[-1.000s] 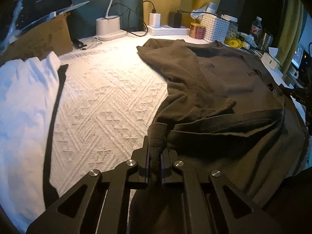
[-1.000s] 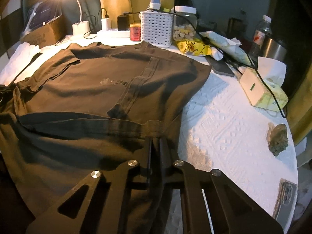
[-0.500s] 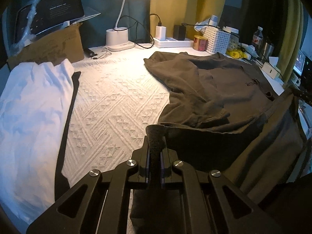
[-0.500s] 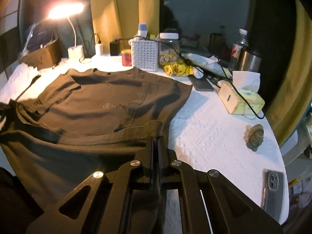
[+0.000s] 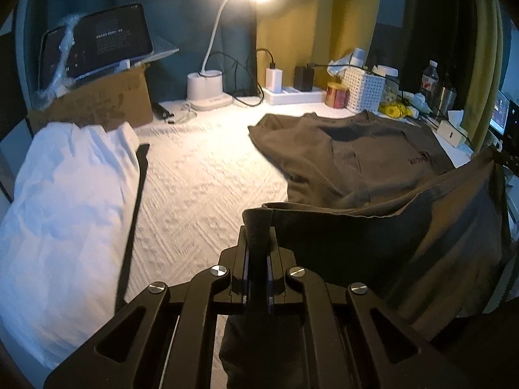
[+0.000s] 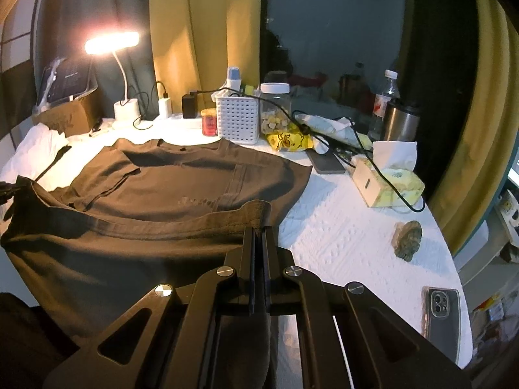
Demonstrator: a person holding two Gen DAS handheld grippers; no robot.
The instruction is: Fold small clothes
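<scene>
A dark olive t-shirt (image 5: 363,159) lies on the white quilted tabletop (image 5: 201,175), collar toward the far side. Its near hem is lifted off the table as a taut band between both grippers. My left gripper (image 5: 258,227) is shut on the hem's left corner, the cloth bunched between its jaws. In the right wrist view the same t-shirt (image 6: 181,181) spreads to the left, and my right gripper (image 6: 258,227) is shut on the hem's right corner. The raised hem sags slightly in the middle and hides the shirt's lower part.
A white garment (image 5: 65,201) with a black strip lies at the left. Along the back stand a cardboard box (image 5: 94,103), lamp (image 5: 207,90), power strip, red tin, white basket (image 6: 238,116) and jar. A tissue box (image 6: 386,183), small figurine (image 6: 407,238) and phone (image 6: 441,314) lie at the right.
Both grippers have risen with the hem, which has come up off the table and now hangs stretched above the shirt's body. Both cameras tilted upward, showing more of the lamp and wall.
</scene>
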